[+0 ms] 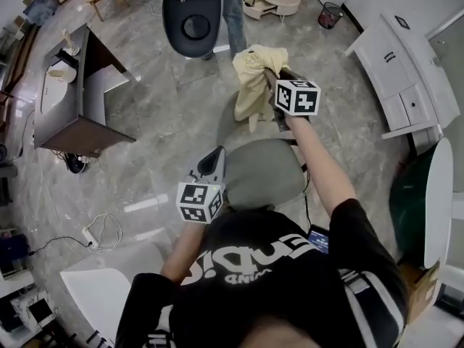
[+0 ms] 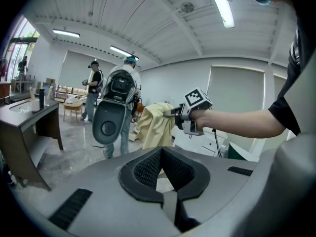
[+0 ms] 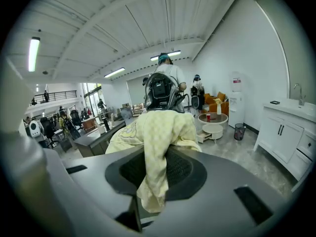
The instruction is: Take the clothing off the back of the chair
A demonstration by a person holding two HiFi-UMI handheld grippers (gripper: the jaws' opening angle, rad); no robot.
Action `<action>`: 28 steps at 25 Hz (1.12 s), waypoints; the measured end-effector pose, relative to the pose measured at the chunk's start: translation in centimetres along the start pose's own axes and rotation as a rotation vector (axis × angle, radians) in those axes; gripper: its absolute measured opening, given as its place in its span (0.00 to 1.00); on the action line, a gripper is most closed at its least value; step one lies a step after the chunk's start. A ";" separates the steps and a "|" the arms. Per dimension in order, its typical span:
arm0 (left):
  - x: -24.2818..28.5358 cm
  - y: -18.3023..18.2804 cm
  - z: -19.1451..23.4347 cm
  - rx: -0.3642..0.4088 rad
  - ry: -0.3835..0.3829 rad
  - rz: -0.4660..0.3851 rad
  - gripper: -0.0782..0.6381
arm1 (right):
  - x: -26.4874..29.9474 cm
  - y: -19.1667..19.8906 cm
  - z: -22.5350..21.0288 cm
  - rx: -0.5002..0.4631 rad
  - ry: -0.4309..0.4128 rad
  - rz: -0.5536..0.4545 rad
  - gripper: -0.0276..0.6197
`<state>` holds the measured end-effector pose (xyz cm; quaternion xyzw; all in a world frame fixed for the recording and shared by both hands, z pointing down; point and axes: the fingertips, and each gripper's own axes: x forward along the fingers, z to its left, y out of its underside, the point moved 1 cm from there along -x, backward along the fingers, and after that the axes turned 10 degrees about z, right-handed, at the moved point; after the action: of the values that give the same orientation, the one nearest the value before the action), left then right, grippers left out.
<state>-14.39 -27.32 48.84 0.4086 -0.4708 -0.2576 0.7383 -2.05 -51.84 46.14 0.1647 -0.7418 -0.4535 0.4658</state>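
1. Nearest in the head view are the person's shoulders in a black T-shirt (image 1: pixel 279 281), with both bare forearms reaching forward from it.
2. The left gripper (image 1: pixel 212 159) is held low, just beside the near edge of a grey-green chair seat (image 1: pixel 264 171). In its own view the ribbed pads (image 2: pixel 143 169) stand apart in a narrow V with nothing between them.
3. The right gripper (image 1: pixel 270 80) is stretched out farther and higher. Its jaws are nearly together, pinching a pale yellow garment (image 1: pixel 254 78).
4. In the right gripper view a fold of that garment (image 3: pixel 158 132) runs down between the pads (image 3: pixel 180 169), and the rest bunches over the jaw tips.
5. From the left gripper view the garment (image 2: pixel 153 125) hangs in loose folds from the right gripper (image 2: pixel 170 113). Its lower end is hidden behind the left gripper's body, so contact with the chair cannot be told.
6. Beyond, on the grey marbled floor (image 1: pixel 159 114), stand a black chair (image 1: pixel 192 17), a dark desk (image 1: pixel 72 104) to the left and a white cabinet (image 1: pixel 399 71) to the right.
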 end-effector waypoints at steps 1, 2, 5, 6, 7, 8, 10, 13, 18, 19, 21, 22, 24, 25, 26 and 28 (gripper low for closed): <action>-0.2 0.0 -0.1 0.000 0.001 -0.004 0.13 | -0.6 -0.4 0.2 -0.002 -0.003 -0.012 0.17; -0.3 -0.1 -0.3 0.001 0.003 -0.009 0.13 | -1.3 -0.6 0.4 -0.003 -0.006 -0.023 0.17; -1.0 -0.5 -0.5 0.009 0.010 -0.027 0.13 | -3.4 -0.9 1.1 -0.004 -0.012 -0.051 0.17; -1.2 -0.6 -0.6 0.012 0.012 -0.033 0.13 | -4.2 -0.8 1.4 -0.004 -0.014 -0.060 0.17; -1.4 -0.6 -0.6 0.014 0.015 -0.038 0.13 | -5.1 -0.6 1.7 -0.004 -0.016 -0.070 0.17; -1.7 -0.7 -0.6 0.016 0.018 -0.043 0.13 | -6.0 -0.3 2.0 -0.004 -0.019 -0.080 0.17; -2.2 -0.8 -0.5 0.020 0.023 -0.051 0.13 | -8.0 0.5 2.9 -0.005 -0.024 -0.099 0.17; -3.0 -1.0 -0.4 0.020 0.033 -0.062 0.13 | -11.2 2.3 4.3 0.003 -0.027 -0.121 0.17; -4.0 -1.5 -1.0 0.044 0.057 -0.087 0.13 | -17.2 6.8 6.3 0.035 -0.006 -0.135 0.17; -4.2 -1.5 -1.1 0.051 0.062 -0.091 0.13 | -18.3 7.9 6.7 0.041 0.002 -0.136 0.17; -4.5 -1.4 -1.1 0.059 0.071 -0.095 0.13 | -20.0 10.1 7.5 0.056 0.018 -0.136 0.17; -4.8 -1.4 -1.1 0.064 0.075 -0.097 0.13 | -20.7 11.1 7.8 0.066 0.025 -0.135 0.17; -5.3 -1.3 -1.3 0.075 0.082 -0.105 0.13 | -21.8 12.8 8.3 0.084 0.037 -0.133 0.17; -5.6 -1.3 -1.5 0.081 0.086 -0.109 0.13 | -22.4 13.5 8.6 0.085 0.043 -0.132 0.17; -5.8 -1.2 -1.7 0.087 0.090 -0.113 0.13 | -23.0 14.0 8.8 0.084 0.047 -0.134 0.17; -5.9 -0.8 -2.3 0.089 0.099 -0.113 0.13 | -24.1 14.9 8.9 0.085 0.053 -0.139 0.17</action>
<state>-14.78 -22.41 44.81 0.4791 -0.4207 -0.2572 0.7262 5.41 -23.18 43.98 0.2475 -0.7344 -0.4484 0.4453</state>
